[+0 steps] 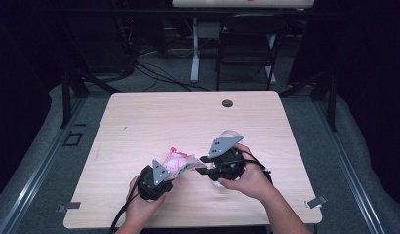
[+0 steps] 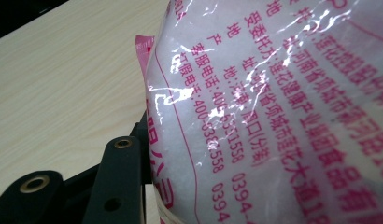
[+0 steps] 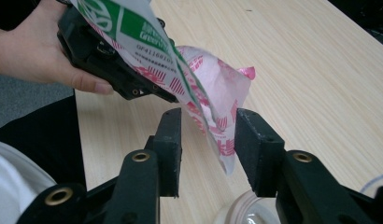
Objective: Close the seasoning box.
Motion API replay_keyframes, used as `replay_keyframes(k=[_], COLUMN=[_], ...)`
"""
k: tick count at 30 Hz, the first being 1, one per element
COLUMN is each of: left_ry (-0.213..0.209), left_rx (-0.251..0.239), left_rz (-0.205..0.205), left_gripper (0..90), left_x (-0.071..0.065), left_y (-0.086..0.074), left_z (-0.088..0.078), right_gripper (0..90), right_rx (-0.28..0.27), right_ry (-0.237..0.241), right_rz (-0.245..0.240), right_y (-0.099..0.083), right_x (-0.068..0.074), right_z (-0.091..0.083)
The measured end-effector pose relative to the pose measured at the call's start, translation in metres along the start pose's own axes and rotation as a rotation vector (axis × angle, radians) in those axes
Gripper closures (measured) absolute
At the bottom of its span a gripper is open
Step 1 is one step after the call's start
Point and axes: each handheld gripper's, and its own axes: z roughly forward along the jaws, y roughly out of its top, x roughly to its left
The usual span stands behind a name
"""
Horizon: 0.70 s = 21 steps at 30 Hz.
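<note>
The left gripper (image 1: pixel 165 179) grips the bag (image 1: pixel 178 162); the right gripper (image 3: pixel 207 140) stands open around its corner, so the bag remains unopened.

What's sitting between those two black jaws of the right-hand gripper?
The lower corner of the pink-printed bag hangs between the right gripper jaws, which stand apart from it, as the right gripper view shows.

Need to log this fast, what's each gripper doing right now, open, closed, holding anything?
Left gripper: closed on the pink and white bag, holding it up.
Right gripper: open, jaws apart with the bag's corner hanging between them, not pressed.
</note>
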Motion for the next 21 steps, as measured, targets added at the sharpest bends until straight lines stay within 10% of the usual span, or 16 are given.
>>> replay_keyframes(k=[21], left_ry=[0.093], left_rx=[0.027], left_rz=[0.138], left_gripper=[55.9], left_x=[0.007], left_y=[0.030], left_z=[0.013], right_gripper=[55.5], right_rx=[-0.044], right_ry=[-0.083], right_rz=[0.057], right_y=[-0.021], right_x=[-0.021], right_z=[-0.020])
